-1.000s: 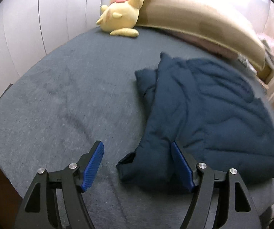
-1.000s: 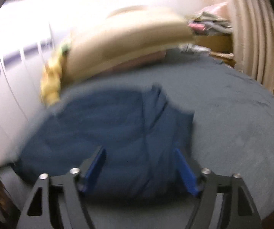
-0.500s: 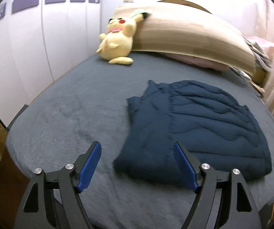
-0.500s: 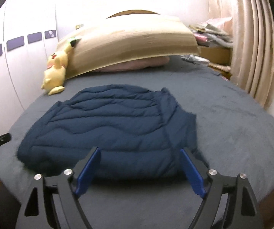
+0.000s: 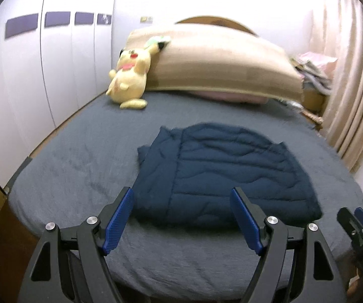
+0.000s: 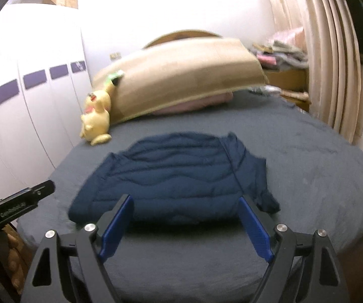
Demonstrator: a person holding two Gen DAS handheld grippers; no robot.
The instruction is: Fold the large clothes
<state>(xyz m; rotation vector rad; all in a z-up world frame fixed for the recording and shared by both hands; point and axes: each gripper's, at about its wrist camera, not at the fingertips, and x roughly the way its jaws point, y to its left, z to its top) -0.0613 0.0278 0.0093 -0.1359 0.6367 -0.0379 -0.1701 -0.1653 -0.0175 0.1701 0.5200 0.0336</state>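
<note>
The left gripper (image 5: 181, 217) fills the bottom of its own view with its blue pads spread wide and nothing between them; its jaws have just been opening a little and press on no cloth. The right gripper (image 6: 185, 224) sits likewise at the bottom of its view, jaws well apart and empty, having just been opening too. Each tool peeps into the other's picture: the right one at the lower right edge of the left view, the left one at the left edge of the right view.

Beyond the pads, in the middle of both frames, lies the navy quilted jacket (image 5: 222, 176), flat on the grey bed cover (image 5: 80, 171). It looks already folded into a compact rectangle, with one sleeve or side panel turned in along its left edge in the left view. Judging by that tidy shape and both grippers hanging clear of it, the fold seems finished or nearly so; at most a further halving might remain.

Farther up the bed, a yellow plush toy (image 5: 129, 75) leans against a large beige pillow (image 5: 219, 63).
</note>
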